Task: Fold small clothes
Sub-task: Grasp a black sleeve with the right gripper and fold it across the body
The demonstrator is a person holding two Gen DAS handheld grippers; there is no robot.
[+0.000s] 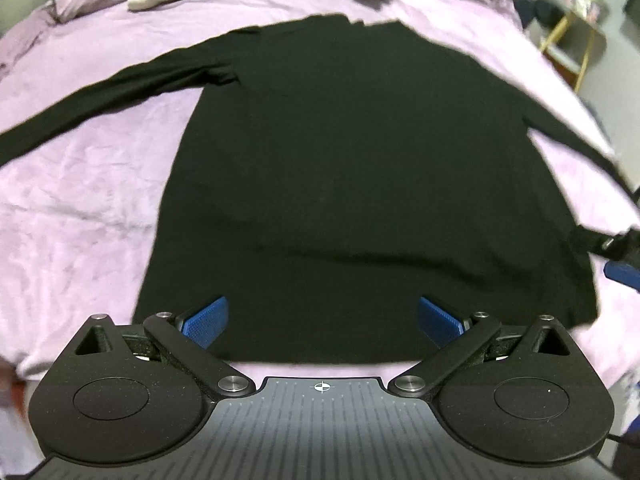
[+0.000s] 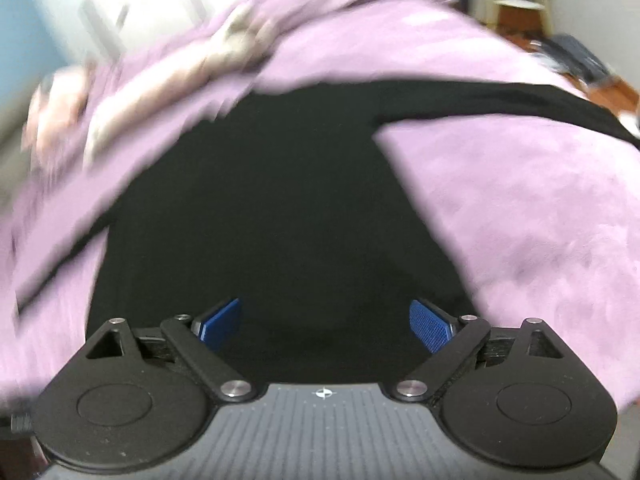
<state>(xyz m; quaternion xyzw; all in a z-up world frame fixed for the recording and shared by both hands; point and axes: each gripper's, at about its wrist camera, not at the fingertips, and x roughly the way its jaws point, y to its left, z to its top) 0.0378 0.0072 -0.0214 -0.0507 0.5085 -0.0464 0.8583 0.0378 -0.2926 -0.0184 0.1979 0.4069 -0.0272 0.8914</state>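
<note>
The blue fingers (image 1: 204,322) of the left gripper (image 1: 322,322) and right gripper (image 2: 326,326) stood wide and empty above the hem of a black long-sleeved top (image 1: 340,168), spread flat mid-bed on the purple bedspread (image 1: 80,208). Folding looked barely begun; next, probably pinching a sleeve or side edge to fold it inward.

Right wrist view smeared by motion: plush toys (image 2: 132,92) and bed cover (image 2: 520,208) streaked, shirt (image 2: 280,200) edges soft. In left wrist view the shirt's left sleeve (image 1: 80,96) runs off frame; right tool (image 1: 624,256) mostly cut by the edge; shelf clutter (image 1: 580,4) unreadable.
</note>
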